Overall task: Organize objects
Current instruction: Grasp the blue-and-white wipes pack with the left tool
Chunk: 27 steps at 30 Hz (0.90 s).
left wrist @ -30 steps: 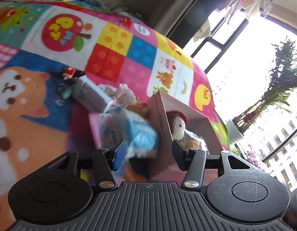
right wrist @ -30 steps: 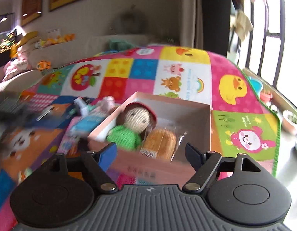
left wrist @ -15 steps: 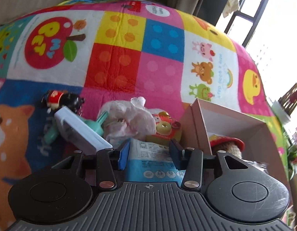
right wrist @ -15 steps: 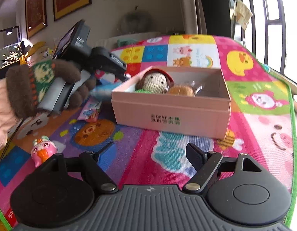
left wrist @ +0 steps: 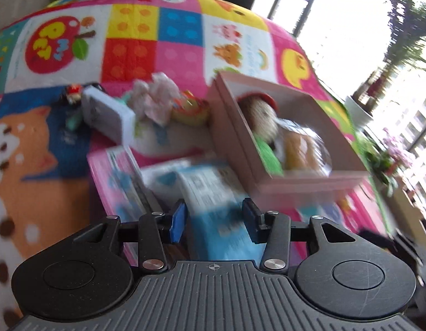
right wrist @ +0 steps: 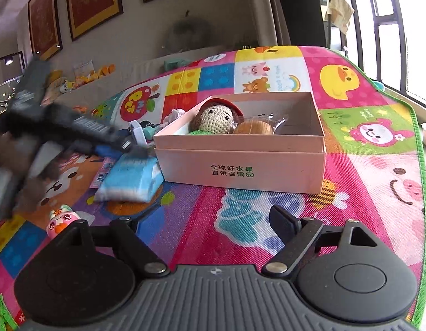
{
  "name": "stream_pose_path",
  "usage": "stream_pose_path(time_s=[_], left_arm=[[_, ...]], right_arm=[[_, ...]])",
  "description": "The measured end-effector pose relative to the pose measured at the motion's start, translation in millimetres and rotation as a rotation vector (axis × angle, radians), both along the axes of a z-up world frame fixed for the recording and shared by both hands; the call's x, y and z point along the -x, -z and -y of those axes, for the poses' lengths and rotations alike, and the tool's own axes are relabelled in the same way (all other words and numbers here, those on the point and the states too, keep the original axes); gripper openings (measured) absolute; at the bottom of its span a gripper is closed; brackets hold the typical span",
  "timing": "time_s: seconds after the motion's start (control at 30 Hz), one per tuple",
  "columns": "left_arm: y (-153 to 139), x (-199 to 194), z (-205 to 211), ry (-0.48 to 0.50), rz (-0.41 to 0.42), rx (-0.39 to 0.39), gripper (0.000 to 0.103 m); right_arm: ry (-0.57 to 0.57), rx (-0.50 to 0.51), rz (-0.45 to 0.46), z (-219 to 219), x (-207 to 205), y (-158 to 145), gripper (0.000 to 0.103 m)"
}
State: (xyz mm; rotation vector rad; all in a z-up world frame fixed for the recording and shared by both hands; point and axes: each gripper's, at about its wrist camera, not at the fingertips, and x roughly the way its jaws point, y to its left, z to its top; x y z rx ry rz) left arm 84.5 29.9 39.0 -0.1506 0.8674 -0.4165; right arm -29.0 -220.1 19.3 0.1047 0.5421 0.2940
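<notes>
While the left gripper (left wrist: 215, 222) is clamped on a blue-and-white packet (left wrist: 213, 209), with the blue pads pressed against its sides, the whole left wrist view is pretty smeared, so I can't read any of the print on it. From the right wrist view you can see that packet (right wrist: 131, 179) hanging just above the colourful play mat (right wrist: 350, 143), right beside the left end of the pink box (right wrist: 241, 165). Inside the box there's a crocheted doll (right wrist: 217, 117) with a red cap and green body, and a wrapped brownish bun (right wrist: 254, 128) touching it on the right side. Right gripper (right wrist: 204, 224) has nothing in it, jaws spreading wide, sitting low over the mat in front of the box. Left of the box is a little pile: a white case (left wrist: 108, 114), a crumpled pink bag (left wrist: 155, 99), a tiny red-and-black figure (left wrist: 73, 95). A small pink owl toy (right wrist: 61, 219) sits well apart, near the right gripper's left finger.
</notes>
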Motion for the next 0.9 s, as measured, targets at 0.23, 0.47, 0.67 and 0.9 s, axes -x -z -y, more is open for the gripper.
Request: stream_pose_path(time_s=[0.23,0.47,0.67,0.9], left_arm=[[0,63,3,0.043,0.025,0.017,0.046],[-29,94,-55,-0.195,0.113,0.101,0.045],[-6,128,-75,-0.217,-0.009,0.108,0.045],[-23,129,-112,-0.407,0.105,0.145,0.045]], right_arm=[[0.047,-0.002,0.016,2,3,-1,0.087],[0.076,0.002,0.031,3,5,-3,0.096],[0.062,0.015,0.035,-1,5,-4,0.099],[-0.395,0.136,0.084,-93,30,-24,0.098]])
